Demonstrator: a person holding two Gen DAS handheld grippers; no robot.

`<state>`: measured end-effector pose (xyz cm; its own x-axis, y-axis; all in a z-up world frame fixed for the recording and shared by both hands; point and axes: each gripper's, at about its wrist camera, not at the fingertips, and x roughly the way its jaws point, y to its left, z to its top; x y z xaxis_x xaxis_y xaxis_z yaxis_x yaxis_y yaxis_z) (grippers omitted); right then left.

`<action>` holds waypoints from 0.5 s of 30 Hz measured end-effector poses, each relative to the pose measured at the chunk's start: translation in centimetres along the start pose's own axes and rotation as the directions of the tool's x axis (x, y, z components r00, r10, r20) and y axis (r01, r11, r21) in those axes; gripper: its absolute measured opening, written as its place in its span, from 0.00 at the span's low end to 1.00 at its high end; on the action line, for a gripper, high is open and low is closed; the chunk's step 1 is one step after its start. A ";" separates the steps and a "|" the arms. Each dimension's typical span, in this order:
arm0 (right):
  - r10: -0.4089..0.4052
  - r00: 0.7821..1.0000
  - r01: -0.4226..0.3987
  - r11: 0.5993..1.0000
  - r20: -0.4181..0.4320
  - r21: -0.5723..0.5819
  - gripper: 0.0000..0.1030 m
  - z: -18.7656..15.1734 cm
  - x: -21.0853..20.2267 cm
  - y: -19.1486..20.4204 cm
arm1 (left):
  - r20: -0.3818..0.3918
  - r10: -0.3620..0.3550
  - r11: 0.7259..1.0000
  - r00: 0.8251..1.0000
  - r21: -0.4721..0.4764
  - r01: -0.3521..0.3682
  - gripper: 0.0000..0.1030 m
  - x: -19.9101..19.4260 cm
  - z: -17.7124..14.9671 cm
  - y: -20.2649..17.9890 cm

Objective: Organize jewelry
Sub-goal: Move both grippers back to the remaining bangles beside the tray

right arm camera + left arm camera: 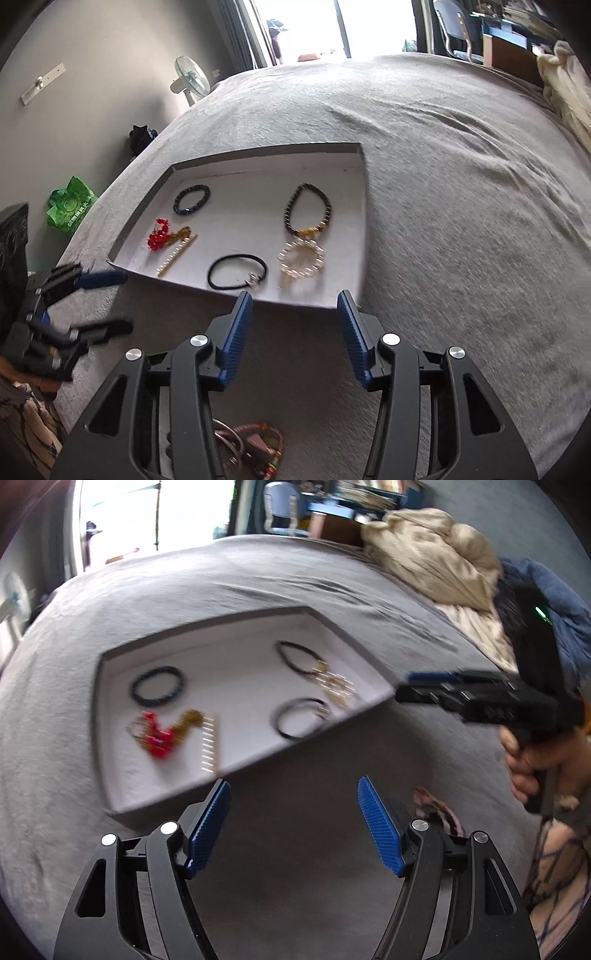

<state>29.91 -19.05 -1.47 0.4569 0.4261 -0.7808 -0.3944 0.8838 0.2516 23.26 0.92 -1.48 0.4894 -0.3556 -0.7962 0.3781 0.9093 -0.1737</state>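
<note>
A shallow white tray lies on a grey bed cover and also shows in the left wrist view. In it lie a dark bead bracelet, a red and gold piece, a gold bar clip, a black hair tie, a pearl bracelet and a dark bracelet with gold. My right gripper is open and empty at the tray's near edge. My left gripper is open and empty just before the tray. A few bangles lie on the cover under the right gripper.
A beige blanket and blue cloth are piled at the bed's far right. A fan and a green bag stand on the floor at the left. A window is behind.
</note>
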 end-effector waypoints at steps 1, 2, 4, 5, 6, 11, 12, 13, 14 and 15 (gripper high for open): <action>-0.003 1.000 0.003 1.000 0.001 0.006 0.47 -0.2 -0.2 -0.3 | -0.006 -0.020 1.000 1.000 0.019 0.020 0.70 0.1 -0.4 -0.9; -0.007 1.000 0.007 1.000 0.005 0.017 0.48 -0.4 -0.6 -0.7 | -0.012 -0.038 0.999 0.999 0.037 0.038 0.70 0.2 -0.7 -1.7; -0.010 1.000 0.010 1.000 0.010 0.030 0.48 -0.6 -1.0 -1.2 | -0.018 -0.061 0.996 0.998 0.063 0.062 0.70 0.3 -1.3 -2.9; -0.014 1.000 0.013 0.999 0.011 0.036 0.49 -0.8 -1.2 -1.5 | -0.025 -0.077 0.994 0.997 0.078 0.079 0.70 0.5 -1.6 -3.8; -0.018 1.000 0.017 0.999 0.012 0.038 0.49 -1.0 -1.4 -1.7 | -0.030 -0.086 0.992 0.996 0.088 0.088 0.70 0.7 -1.8 -4.3; -0.033 0.999 0.033 0.999 -0.006 0.039 0.52 -2.6 -2.1 -2.9 | -0.057 -0.116 0.984 0.992 0.129 0.122 0.70 1.7 -2.5 -6.3; -0.035 0.999 0.035 0.999 -0.011 0.039 0.52 -2.9 -2.2 -3.1 | -0.060 -0.121 0.983 0.991 0.131 0.128 0.70 1.8 -2.5 -6.5; -0.038 0.999 0.039 0.998 -0.019 0.041 0.52 -3.3 -2.2 -3.4 | -0.062 -0.125 0.982 0.990 0.133 0.133 0.70 1.8 -2.6 -6.6; -0.039 0.999 0.040 0.998 -0.024 0.042 0.52 -3.6 -2.2 -3.5 | -0.068 -0.135 0.980 0.988 0.141 0.144 0.70 2.1 -2.6 -6.9; -0.037 0.999 0.039 0.998 -0.032 0.044 0.52 -4.0 -2.3 -3.7 | -0.073 -0.140 0.978 0.987 0.148 0.150 0.70 2.1 -2.7 -7.2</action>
<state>27.13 -24.04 -2.89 0.4457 0.3865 -0.8075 -0.3410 0.9073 0.2460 19.44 -5.78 -3.53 0.3730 -0.4627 -0.8042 0.5591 0.8038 -0.2032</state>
